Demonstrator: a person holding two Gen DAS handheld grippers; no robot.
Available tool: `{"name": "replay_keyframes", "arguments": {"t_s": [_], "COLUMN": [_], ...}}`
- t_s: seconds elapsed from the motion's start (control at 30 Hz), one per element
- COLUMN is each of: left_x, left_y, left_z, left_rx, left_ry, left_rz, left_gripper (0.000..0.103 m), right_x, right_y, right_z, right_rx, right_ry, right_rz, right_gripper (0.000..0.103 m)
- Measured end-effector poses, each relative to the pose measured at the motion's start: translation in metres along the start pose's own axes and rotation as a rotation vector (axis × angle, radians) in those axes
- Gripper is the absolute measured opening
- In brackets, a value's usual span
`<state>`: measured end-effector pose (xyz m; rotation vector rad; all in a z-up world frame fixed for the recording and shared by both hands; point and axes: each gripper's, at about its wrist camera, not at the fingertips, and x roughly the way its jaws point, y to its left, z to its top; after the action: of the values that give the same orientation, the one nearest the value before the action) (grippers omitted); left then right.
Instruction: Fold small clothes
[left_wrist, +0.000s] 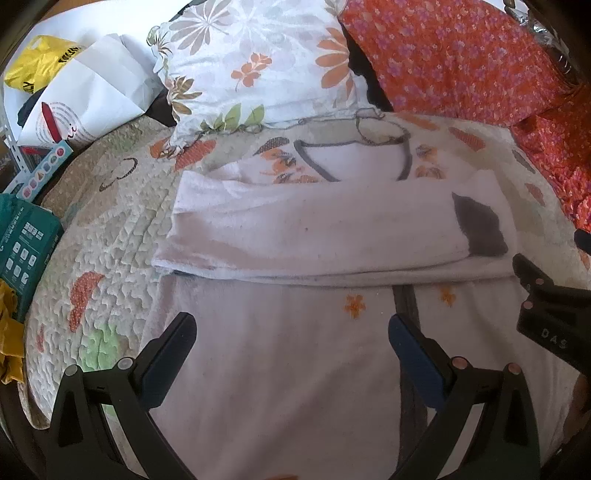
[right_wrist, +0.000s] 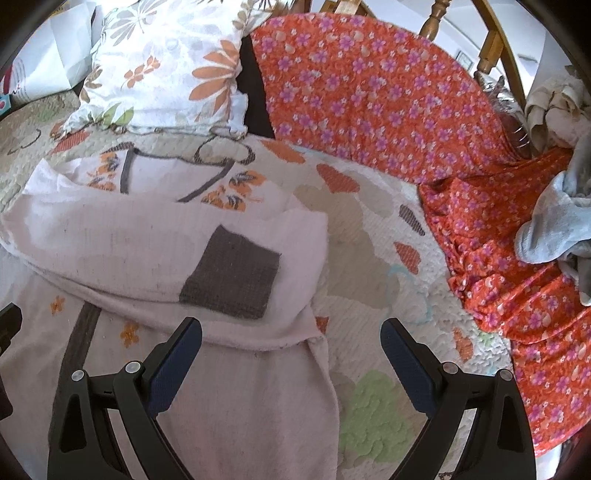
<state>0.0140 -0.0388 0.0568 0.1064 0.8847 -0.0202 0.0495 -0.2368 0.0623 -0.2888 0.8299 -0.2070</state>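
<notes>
A small pale pink garment (left_wrist: 295, 332) with grey trim and orange flowers lies flat on the quilted bed cover (left_wrist: 103, 229). A sleeve (left_wrist: 314, 229) with a grey cuff (left_wrist: 478, 225) is folded across its chest. My left gripper (left_wrist: 291, 339) hovers open over the lower body of the garment, holding nothing. In the right wrist view the same garment (right_wrist: 236, 387) shows its right edge, with the grey cuff (right_wrist: 232, 277) just ahead. My right gripper (right_wrist: 291, 339) is open over that edge and is empty. Its body shows at the right of the left wrist view (left_wrist: 543, 302).
A floral pillow (left_wrist: 258, 62) and an orange flowered cloth (right_wrist: 388, 99) lie at the head of the bed. A white paper bag (left_wrist: 85, 96), a yellow bag (left_wrist: 37, 62) and a teal box (left_wrist: 22, 240) sit at the left. A grey cloth (right_wrist: 554, 221) lies far right.
</notes>
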Motion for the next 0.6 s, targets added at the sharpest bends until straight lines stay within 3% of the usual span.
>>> {"name": "replay_keyframes", "arguments": {"t_s": [0.6], "left_x": [0.006], "left_y": [0.006], "left_z": [-0.004], "left_rx": [-0.01], "left_ry": [0.025], "left_rz": [0.0], "left_gripper": [0.103], "right_x": [0.006], "right_y": [0.011], "right_z": [-0.002], "right_rx": [-0.055], "right_ry": [0.015], "right_rz": [0.023], "right_gripper": [0.099]}}
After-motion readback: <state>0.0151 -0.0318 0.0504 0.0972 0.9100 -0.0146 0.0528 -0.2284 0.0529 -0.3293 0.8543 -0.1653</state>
